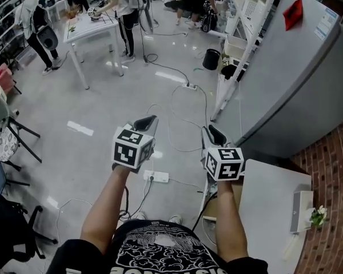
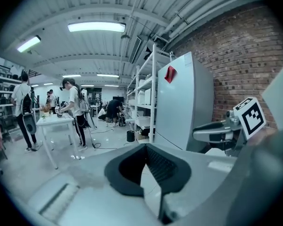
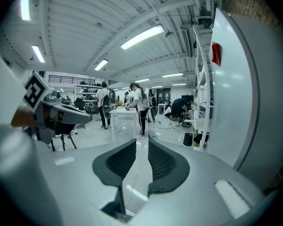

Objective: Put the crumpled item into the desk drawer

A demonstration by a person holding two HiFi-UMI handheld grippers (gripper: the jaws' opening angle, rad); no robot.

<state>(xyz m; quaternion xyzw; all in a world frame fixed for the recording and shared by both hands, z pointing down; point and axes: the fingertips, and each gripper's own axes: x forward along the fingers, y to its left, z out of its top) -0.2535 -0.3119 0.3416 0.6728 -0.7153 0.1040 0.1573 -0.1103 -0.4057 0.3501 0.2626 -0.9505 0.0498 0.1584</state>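
No crumpled item shows in any view. I hold both grippers up in front of me, over the floor. My left gripper has its pads meeting at the tips, with nothing between them. A narrow gap runs between the pads of my right gripper, and only floor and a cable show through it. The white desk lies at the lower right, just right of my right hand. A brownish part shows under its left edge; I cannot tell whether it is the drawer.
A tall grey cabinet stands ahead on the right, with metal shelving beside it. A power strip and cables lie on the floor below my hands. People work at a white table far left. A small plant sits on the desk.
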